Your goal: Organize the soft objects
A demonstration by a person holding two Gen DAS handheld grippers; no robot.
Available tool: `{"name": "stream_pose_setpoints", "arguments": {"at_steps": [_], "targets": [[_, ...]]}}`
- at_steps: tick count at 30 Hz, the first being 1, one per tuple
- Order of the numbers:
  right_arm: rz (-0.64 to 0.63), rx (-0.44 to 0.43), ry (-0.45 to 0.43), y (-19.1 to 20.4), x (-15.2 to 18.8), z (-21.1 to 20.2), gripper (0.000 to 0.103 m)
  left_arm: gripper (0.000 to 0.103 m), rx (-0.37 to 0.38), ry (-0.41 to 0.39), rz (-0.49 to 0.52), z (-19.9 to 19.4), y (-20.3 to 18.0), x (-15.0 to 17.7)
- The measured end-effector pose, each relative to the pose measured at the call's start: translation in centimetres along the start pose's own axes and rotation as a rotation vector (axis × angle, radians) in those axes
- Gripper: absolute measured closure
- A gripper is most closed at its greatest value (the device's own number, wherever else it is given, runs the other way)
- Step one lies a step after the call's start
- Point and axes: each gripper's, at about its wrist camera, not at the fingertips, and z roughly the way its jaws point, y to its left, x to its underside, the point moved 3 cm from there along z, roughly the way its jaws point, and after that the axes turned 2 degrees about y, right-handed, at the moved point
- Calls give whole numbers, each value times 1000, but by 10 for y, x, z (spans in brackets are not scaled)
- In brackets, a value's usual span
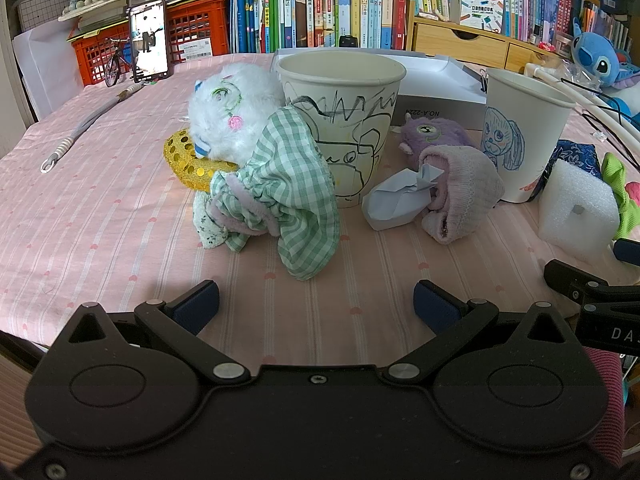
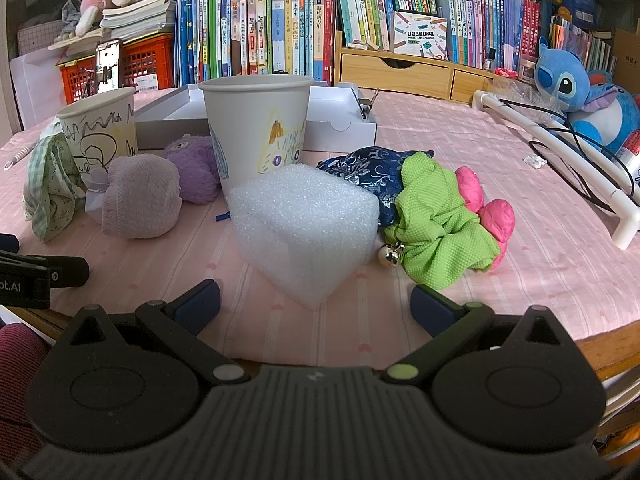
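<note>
Two paper cups stand on the pink cloth: a scribbled one [image 1: 340, 120] and a taller one with drawings [image 1: 520, 136], also in the right wrist view [image 2: 256, 128]. A green checked cloth [image 1: 288, 192] lies by a white plush [image 1: 228, 108]. A lilac sock [image 1: 460, 192] and purple plush [image 1: 432, 132] lie between the cups. A white foam block [image 2: 304, 232], green cloth [image 2: 436, 224] and pink puffs [image 2: 496, 216] lie before my right gripper [image 2: 316, 304], open and empty. My left gripper [image 1: 316, 304] is open and empty, short of the checked cloth.
A white box lid [image 1: 432, 76] lies behind the cups. A yellow sequin ring [image 1: 188, 160], folded paper [image 1: 396, 200] and a blue brocade pouch [image 2: 368, 172] lie on the table. A phone on a stand [image 1: 148, 40], red crate, books, a white tube [image 2: 560, 160] and blue plush [image 2: 580, 92] are at the back.
</note>
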Motion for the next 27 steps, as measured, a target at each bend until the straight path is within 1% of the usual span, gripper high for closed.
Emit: {"name": "stream_pose_setpoints", "arguments": {"at_steps": [6, 10, 13, 17, 23, 27], "targets": [[-1, -1, -3, -3, 0, 3, 0, 0, 2, 1, 1, 0, 0, 0], [-6, -10, -10, -2, 1, -3, 0, 0, 8, 2, 7, -1, -2, -1], [-4, -9, -17, -1, 2, 0, 0, 0, 11, 0, 11, 0, 3, -2], [-6, -12, -33, -4, 3, 3, 0, 0, 21, -21, 22, -2, 3, 3], [-14, -23, -36, -3, 3, 2, 0, 0, 32, -56, 30, -1, 11, 5], [-14, -24, -59, -3, 5, 1, 0, 0, 28, -55, 24, -2, 12, 5]]}}
